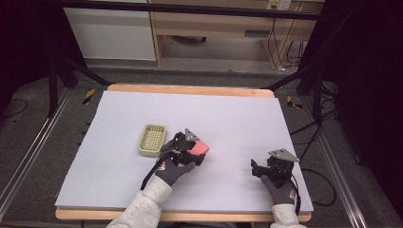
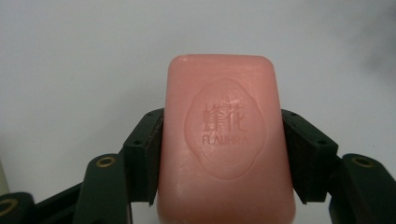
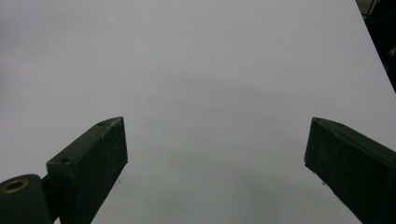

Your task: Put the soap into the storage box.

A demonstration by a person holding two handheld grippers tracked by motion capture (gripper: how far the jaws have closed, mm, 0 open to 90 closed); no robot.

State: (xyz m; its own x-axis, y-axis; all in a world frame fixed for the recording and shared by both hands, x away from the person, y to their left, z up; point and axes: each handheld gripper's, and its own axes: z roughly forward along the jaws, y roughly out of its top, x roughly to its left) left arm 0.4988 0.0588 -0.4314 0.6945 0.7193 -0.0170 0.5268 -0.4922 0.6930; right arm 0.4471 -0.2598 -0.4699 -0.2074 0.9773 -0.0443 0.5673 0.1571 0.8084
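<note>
Soap [image 2: 226,140] clamped in left gripper [image 2: 222,154], right gripper [image 3: 215,154] wide open, empty. Next up: carry over, drop in basket [image 1: 152,139].

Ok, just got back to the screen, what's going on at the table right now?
A person is working with two handheld grippers. The left gripper is clamped on a pink bar of soap, held by its long sides just right of a pale green soap dish that sits on the table. The right gripper rests near the table's right edge with its jaws wide open and nothing between them.
</note>
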